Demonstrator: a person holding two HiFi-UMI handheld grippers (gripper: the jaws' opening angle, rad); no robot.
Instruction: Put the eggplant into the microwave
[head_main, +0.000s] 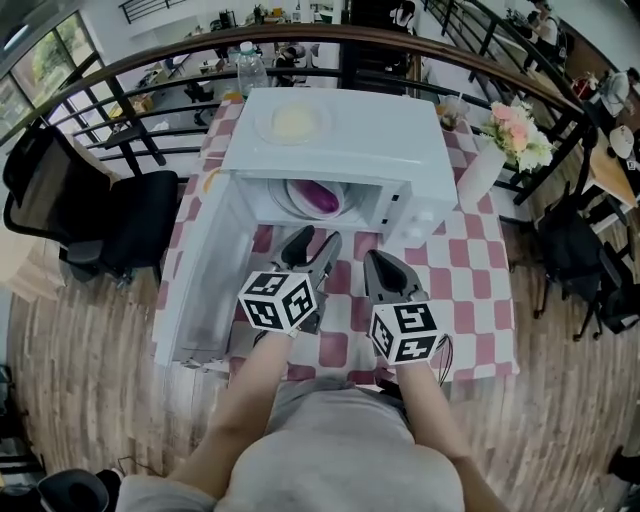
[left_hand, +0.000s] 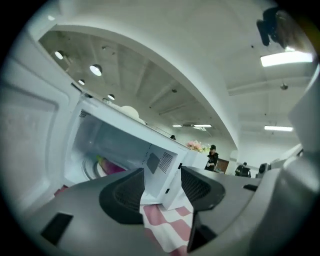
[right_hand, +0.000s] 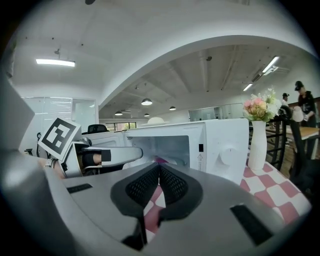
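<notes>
The white microwave (head_main: 340, 140) stands on the checked table with its door (head_main: 200, 285) swung open to the left. The purple eggplant (head_main: 320, 196) lies on the plate inside the cavity; it also shows in the left gripper view as the eggplant (left_hand: 114, 167) and in the right gripper view as the eggplant (right_hand: 160, 161). My left gripper (head_main: 312, 248) hangs just in front of the opening, open and empty (left_hand: 162, 174). My right gripper (head_main: 383, 268) is beside it, to the right, its jaws shut on nothing (right_hand: 159, 175).
A white vase (head_main: 480, 170) of flowers stands right of the microwave. A pale dish (head_main: 293, 122) rests on the microwave top, a water bottle (head_main: 250, 68) behind it. A black chair (head_main: 100, 230) is left of the table, a dark railing beyond.
</notes>
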